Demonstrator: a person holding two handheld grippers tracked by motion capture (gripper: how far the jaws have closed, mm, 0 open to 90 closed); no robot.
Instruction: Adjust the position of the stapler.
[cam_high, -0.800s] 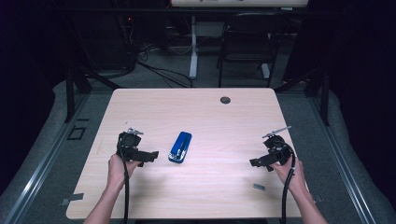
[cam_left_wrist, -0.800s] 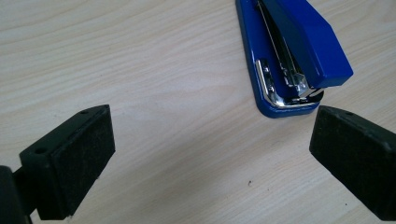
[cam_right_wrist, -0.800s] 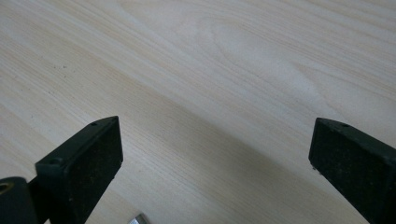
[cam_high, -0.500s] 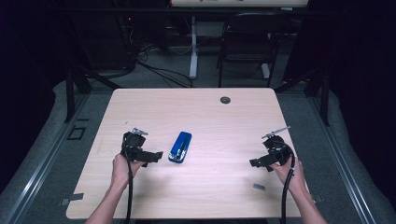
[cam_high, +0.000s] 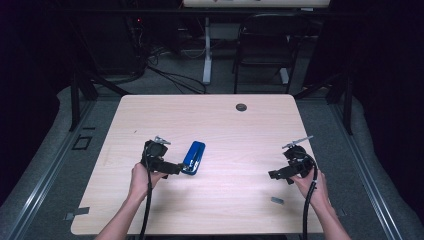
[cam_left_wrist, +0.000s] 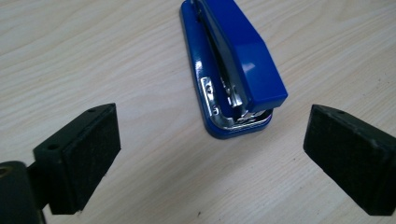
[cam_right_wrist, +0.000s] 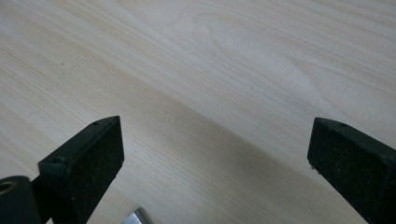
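On the worktop (cam_high: 210, 200), pale wood grain, rectangular, largest item logged; bare over most of its face.

Item: stapler (cam_high: 193, 157), blue, closed, lying flat a little toward 9 o'clock of the worktop's middle, long axis running roughly 1 to 7 o'clock in the high view. In the left gripper view the stapler (cam_left_wrist: 233, 70) shows its chromed mouth end nearest the camera, untouched, resting on its base.

Item: left gripper (cam_high: 172, 169), at 8 o'clock of the worktop's middle, just beside the stapler's near end. Jaws stand wide apart; the left gripper (cam_left_wrist: 210, 158) frames the stapler's mouth end ahead of the pads, nothing pressed between them.

Item: right gripper (cam_high: 275, 175), at 4 o'clock, well apart from the stapler. Jaws likewise spread, over bare wood (cam_right_wrist: 210, 116), holding nothing.

Item: round dark grommet (cam_high: 241, 107), at 12 o'clock near the far edge.

Item: small grey strip (cam_high: 277, 200), at 5 o'clock, near the right hand.

Status, judged: approach made, grasp not yet done. Remaining: bring the left pads around the stapler, close, lift; everything after the pick remains undone.
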